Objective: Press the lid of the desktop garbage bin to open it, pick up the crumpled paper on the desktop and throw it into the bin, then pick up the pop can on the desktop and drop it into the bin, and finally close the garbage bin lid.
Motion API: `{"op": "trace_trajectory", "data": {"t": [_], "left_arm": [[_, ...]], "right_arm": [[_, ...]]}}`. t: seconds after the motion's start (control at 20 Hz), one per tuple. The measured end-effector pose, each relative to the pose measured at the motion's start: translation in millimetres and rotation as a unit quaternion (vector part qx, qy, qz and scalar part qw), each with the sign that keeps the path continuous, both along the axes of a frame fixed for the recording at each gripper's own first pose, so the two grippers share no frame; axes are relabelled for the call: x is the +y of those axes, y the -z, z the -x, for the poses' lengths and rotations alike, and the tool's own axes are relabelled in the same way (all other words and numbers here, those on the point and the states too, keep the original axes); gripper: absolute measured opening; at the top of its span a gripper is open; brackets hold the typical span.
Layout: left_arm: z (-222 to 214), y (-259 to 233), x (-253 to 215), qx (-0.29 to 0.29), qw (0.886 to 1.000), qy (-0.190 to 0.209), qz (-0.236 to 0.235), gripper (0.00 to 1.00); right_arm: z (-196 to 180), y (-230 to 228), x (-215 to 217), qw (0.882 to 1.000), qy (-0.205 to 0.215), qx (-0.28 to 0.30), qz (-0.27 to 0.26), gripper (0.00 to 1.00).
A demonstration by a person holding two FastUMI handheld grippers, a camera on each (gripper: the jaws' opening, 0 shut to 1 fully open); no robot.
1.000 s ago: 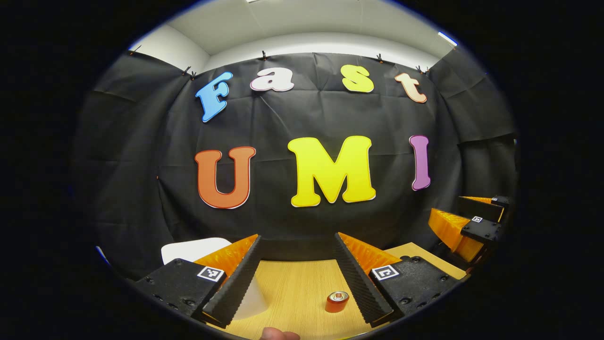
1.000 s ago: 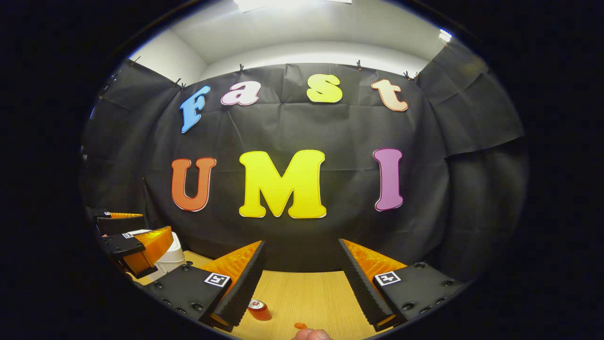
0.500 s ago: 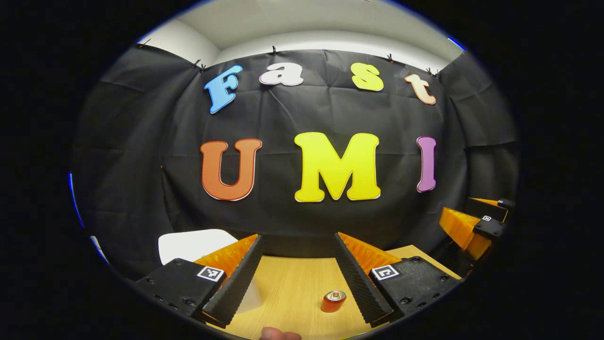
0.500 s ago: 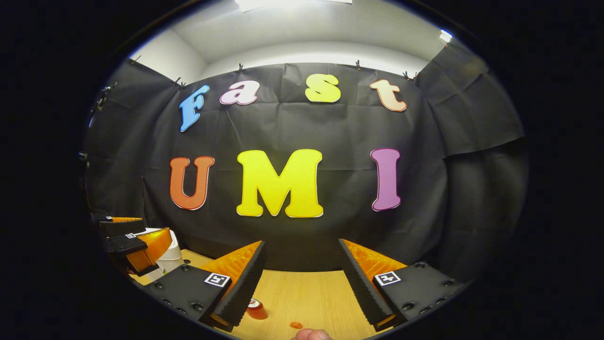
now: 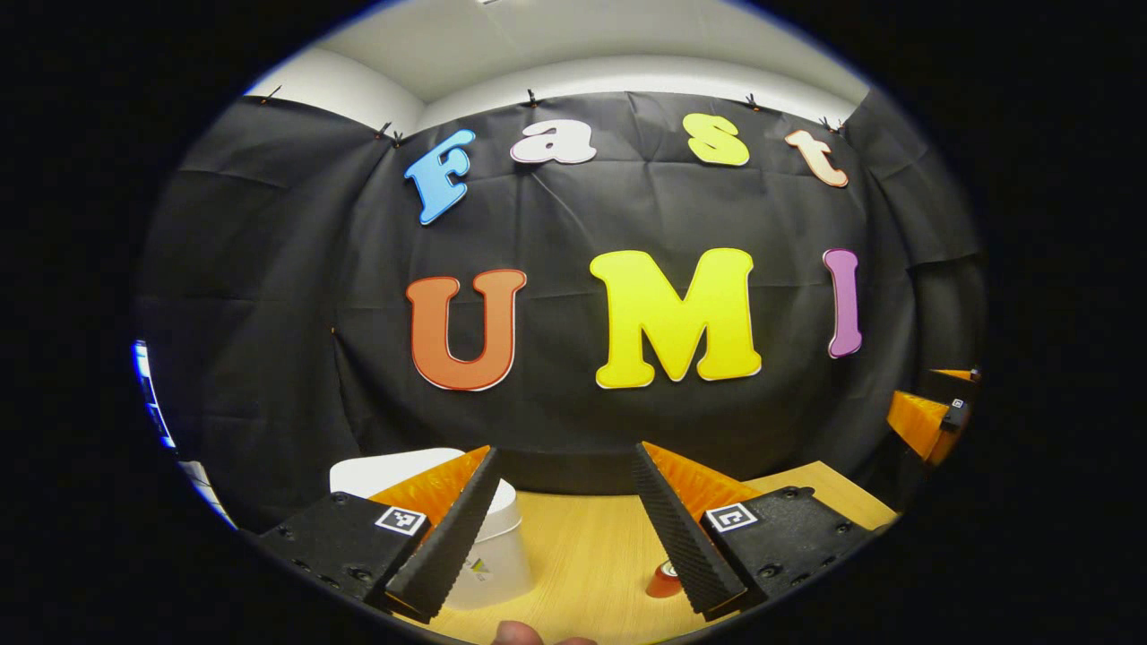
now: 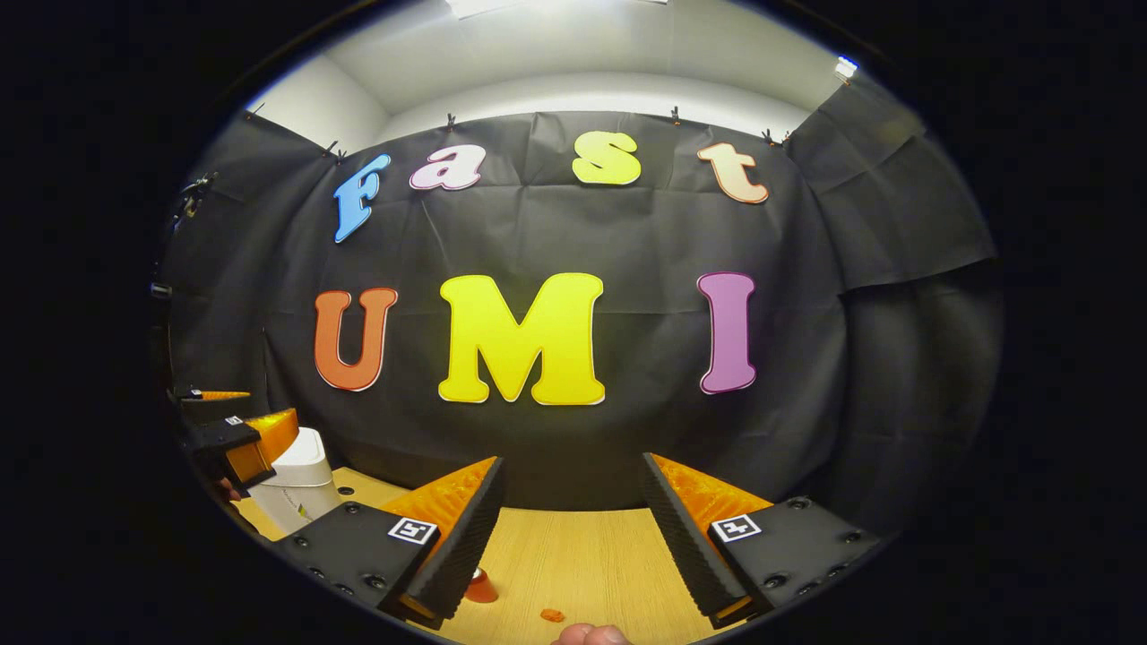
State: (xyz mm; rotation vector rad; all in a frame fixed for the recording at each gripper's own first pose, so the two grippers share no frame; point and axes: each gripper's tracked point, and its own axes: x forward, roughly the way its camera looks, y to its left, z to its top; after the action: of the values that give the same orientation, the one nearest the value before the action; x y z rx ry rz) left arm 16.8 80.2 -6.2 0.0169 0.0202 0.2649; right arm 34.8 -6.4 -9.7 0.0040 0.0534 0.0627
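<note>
Both jaws gape empty; left gripper (image 5: 566, 528) beside white bin (image 5: 497, 560), pop can (image 5: 664, 582) half-hidden.

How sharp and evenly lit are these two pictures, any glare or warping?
Left gripper view: sharp, fisheye bows the wall, white bin evenly lit. Right gripper view: ceiling light glares at the top, wooden table crisp, can half hidden behind a finger.

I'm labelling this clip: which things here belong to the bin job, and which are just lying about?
Job:
- white bin, lid down
- red pop can
- left gripper, open
- right gripper, open

Lying about:
- small orange scrap on the wooden desktop
</note>
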Motion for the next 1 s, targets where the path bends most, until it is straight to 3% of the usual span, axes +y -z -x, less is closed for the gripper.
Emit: {"op": "trace_trajectory", "data": {"t": [0.55, 0.85, 1.0], "left_arm": [[-16, 30, 103, 0.046, 0.992, -0.119, -0.001, 0.96], [-21, 75, 135, 0.096, 0.983, -0.156, 0.029, 0.77], [-25, 92, 143, 0.113, 0.979, -0.163, 0.044, 0.62]], "right_arm": [[-15, 18, -18, 0.999, 0.018, 0.033, 0.021, 0.95], [-21, 18, -15, 0.999, 0.011, 0.034, 0.041, 0.95], [-20, 27, -15, 0.998, 0.008, 0.047, 0.047, 0.94]]}}
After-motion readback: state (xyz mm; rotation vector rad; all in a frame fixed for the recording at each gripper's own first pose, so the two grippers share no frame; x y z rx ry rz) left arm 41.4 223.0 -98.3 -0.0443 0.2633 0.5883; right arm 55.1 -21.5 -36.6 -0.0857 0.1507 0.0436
